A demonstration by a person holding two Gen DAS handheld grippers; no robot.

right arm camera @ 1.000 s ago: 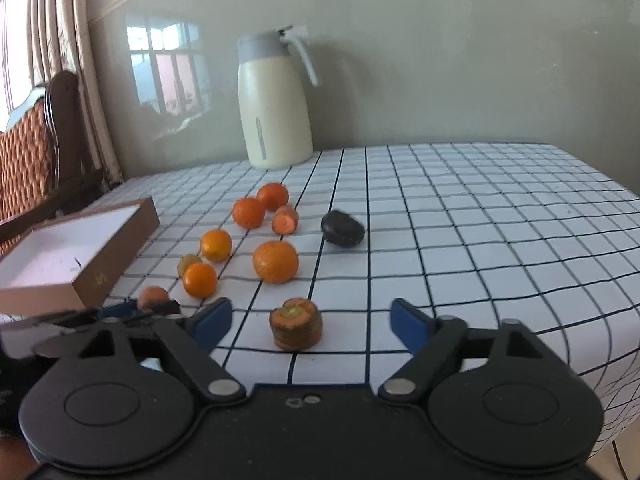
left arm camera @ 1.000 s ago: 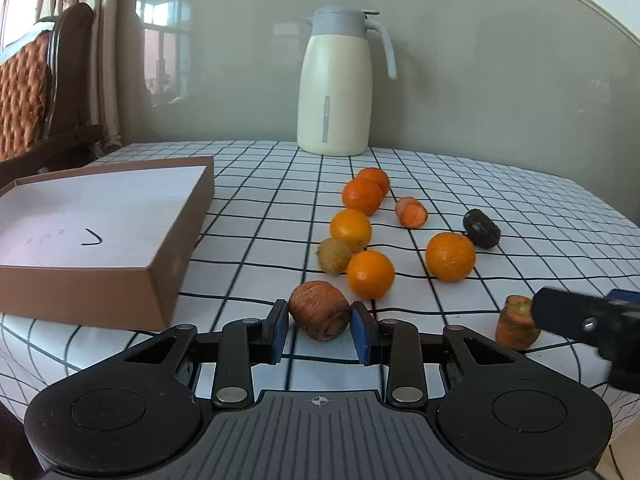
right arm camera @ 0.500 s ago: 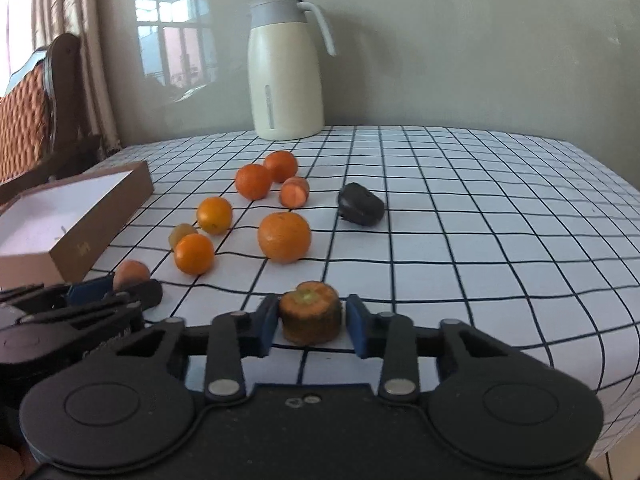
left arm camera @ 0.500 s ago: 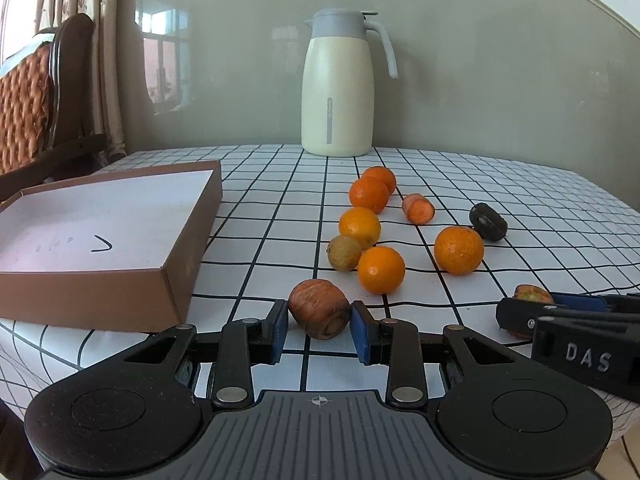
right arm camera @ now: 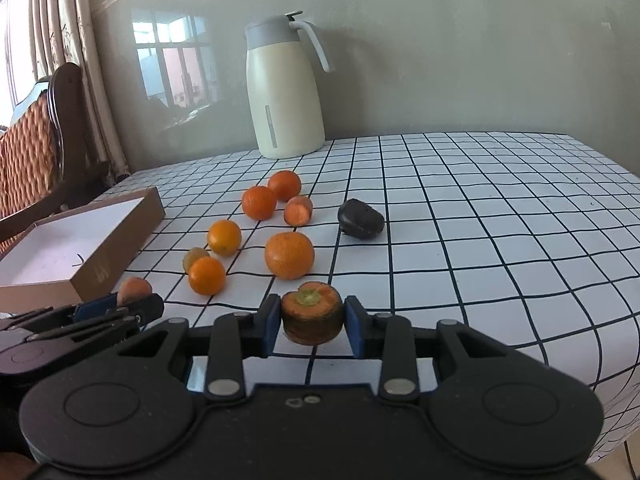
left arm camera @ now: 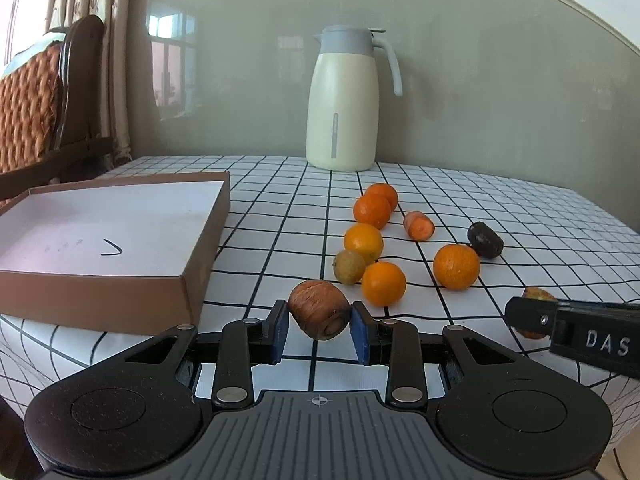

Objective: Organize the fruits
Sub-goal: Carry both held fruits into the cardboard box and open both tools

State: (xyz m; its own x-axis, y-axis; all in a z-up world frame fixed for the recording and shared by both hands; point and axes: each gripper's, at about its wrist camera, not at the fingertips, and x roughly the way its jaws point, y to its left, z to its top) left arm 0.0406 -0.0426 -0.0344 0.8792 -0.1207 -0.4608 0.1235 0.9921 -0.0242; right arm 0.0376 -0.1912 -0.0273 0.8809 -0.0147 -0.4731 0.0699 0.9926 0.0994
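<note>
My left gripper (left arm camera: pixel 319 319) is shut on a brown carrot piece (left arm camera: pixel 318 314), held just above the table's front edge. My right gripper (right arm camera: pixel 312 319) is shut on a carrot stub with a green-centred cut top (right arm camera: pixel 312 312). It also shows at the right of the left wrist view (left arm camera: pixel 532 312). Several oranges (left arm camera: pixel 383 283) (right arm camera: pixel 289 255), a small greenish fruit (left arm camera: pixel 349 266), another carrot piece (left arm camera: pixel 419 225) and a dark lump (left arm camera: pixel 485 239) lie on the checked cloth. A brown box with a white inside (left arm camera: pixel 108 224) stands to the left.
A cream thermos jug (left arm camera: pixel 343 100) stands at the back of the table. A wooden chair with an orange woven cushion (left arm camera: pixel 32 108) is beyond the table's left edge. The table's front edge (right arm camera: pixel 560 344) runs just under both grippers.
My right gripper has closed on the carrot stub and raised it a little. My left gripper has kept its hold on the brown carrot piece and risen slightly.
</note>
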